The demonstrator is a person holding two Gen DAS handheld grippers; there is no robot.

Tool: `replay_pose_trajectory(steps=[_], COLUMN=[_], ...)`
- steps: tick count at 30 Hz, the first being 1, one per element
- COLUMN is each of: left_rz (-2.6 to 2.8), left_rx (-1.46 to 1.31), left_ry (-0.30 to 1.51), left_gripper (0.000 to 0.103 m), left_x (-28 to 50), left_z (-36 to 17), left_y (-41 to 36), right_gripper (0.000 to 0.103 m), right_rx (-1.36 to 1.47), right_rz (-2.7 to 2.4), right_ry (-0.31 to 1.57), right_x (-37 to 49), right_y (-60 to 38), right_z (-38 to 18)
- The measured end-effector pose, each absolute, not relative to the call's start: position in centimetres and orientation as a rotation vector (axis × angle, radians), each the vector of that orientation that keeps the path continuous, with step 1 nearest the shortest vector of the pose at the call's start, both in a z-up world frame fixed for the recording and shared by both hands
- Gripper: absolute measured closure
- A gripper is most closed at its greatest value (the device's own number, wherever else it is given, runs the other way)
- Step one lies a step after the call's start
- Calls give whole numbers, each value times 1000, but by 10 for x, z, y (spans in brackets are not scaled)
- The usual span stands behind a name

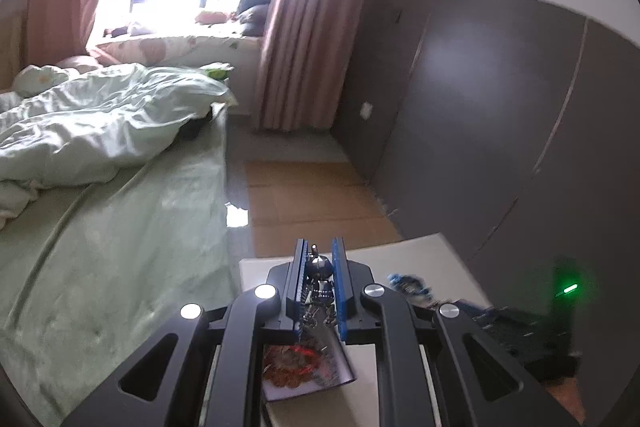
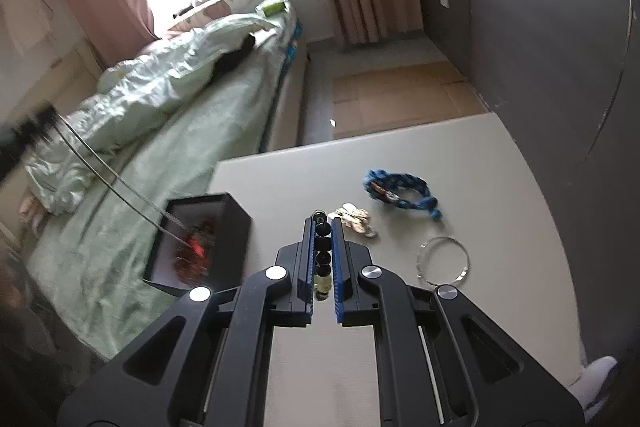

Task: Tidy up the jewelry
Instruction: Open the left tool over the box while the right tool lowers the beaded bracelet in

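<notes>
Jewelry box lies near-left of the right tongs, which clench a dark bead strand; left tongs, directly above it, clench silver bead jewelry.

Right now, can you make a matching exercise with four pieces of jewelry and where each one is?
Things:
1. blue braided bracelet
2. thin clear bangle
3. dark bead string
4. red-orange beaded piece

Places:
A. inside the black box
B. between the right gripper's blue pads
C. flat on the white table, near its right edge in the right wrist view
D. on the table, farther from the camera than the bangle

Pairs: 1-D, 2-C, 3-B, 4-A
</notes>
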State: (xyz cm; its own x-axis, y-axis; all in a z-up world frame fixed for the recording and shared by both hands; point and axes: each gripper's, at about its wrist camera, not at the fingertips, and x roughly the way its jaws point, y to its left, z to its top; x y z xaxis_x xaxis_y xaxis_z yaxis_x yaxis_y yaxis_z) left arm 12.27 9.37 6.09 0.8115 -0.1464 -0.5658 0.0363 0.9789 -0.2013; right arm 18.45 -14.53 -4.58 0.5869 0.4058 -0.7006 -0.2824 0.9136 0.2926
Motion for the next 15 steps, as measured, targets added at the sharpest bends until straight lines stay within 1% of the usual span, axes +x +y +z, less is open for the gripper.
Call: replay_pose_trajectory(steps=[12, 14, 15], left_rz=[-63, -63, -55], left_rx=[-255, -259, -261], left_ry=[808, 833, 833], left_gripper=[93, 85, 73], left_x=[147, 150, 150], left_z=[-23, -32, -35], left_y=[96, 96, 97], right_gripper=[94, 94, 94], right_rx=[335, 359, 368], right_rz=[541, 562, 571], right_ry=[797, 802, 804], right_x=[178, 179, 180], right_y=[-136, -131, -128], right_z=[-32, -33, -34])
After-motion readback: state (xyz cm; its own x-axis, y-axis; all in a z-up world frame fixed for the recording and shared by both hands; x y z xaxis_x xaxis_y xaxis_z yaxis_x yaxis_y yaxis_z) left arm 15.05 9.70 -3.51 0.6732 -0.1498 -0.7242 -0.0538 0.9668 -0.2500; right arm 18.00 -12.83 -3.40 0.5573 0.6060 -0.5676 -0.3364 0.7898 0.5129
